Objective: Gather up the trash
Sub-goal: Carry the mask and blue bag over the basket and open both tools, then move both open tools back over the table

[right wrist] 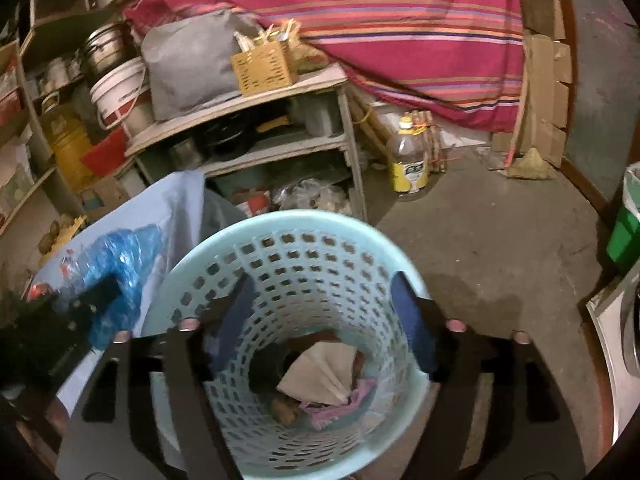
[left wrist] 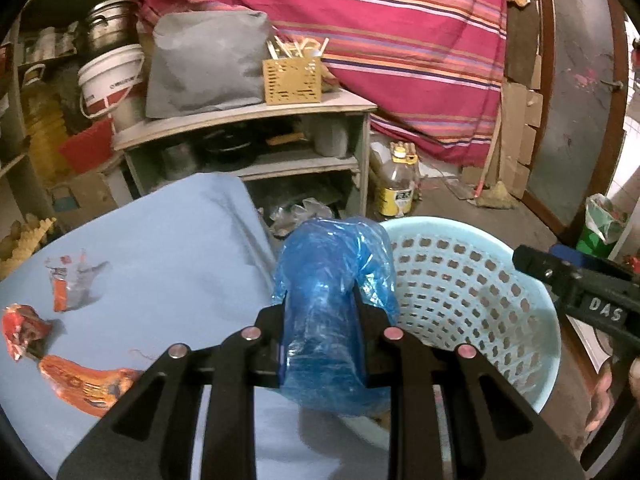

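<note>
Left gripper (left wrist: 320, 320) jaws clamped on blue plastic bag (left wrist: 332, 280), beside perforated basket (left wrist: 472, 280) (bound there, presumably). Right gripper (right wrist: 320, 304) jaws apart, empty.

The lower part of the blue plastic bag (left wrist: 332, 312) is hidden behind the left gripper (left wrist: 320, 320) fingers. The orange wrapper (left wrist: 86, 384) is partly covered by the gripper frame. In the right wrist view, the basket (right wrist: 304, 220) contents are blurred and partly hidden; the green bin (right wrist: 626, 236) is cut off by the edge.
</note>
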Available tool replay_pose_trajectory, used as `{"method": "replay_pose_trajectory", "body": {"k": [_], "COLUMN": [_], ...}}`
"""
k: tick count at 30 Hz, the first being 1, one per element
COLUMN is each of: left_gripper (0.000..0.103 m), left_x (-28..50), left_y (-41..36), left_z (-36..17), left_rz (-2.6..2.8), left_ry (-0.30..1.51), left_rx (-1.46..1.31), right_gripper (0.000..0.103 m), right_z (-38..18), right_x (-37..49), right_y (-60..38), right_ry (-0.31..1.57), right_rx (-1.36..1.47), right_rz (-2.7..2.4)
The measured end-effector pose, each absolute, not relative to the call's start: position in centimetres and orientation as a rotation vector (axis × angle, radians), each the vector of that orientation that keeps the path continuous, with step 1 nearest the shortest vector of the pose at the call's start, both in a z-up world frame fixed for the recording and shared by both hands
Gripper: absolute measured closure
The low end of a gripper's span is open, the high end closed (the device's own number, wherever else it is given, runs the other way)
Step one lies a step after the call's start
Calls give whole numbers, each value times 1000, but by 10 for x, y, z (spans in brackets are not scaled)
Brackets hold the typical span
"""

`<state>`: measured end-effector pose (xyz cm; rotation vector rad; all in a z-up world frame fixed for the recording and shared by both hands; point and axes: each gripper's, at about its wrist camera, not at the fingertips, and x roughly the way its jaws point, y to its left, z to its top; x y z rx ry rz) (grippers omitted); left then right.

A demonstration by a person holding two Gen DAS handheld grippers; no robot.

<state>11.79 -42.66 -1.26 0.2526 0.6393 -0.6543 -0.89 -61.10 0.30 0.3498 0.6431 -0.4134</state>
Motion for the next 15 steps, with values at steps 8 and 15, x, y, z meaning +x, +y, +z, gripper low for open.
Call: {"method": "replay_pose_trajectory", "body": {"k": [8,15], "left_gripper": [69,29], "left_x": [110,103], "left_y": [-462,-456], "left_z": [-33,-29], "left_rz": [-711,-695], "left_ry": [677,630], "left_rx": [301,323], "right_gripper": [15,15], "right_z": [3,3], "right_x": [-22,-23], "right_y": [-624,-627], "right_ry": [620,625], "right_rx": [373,374], "right_rz": [-473,-488]}}
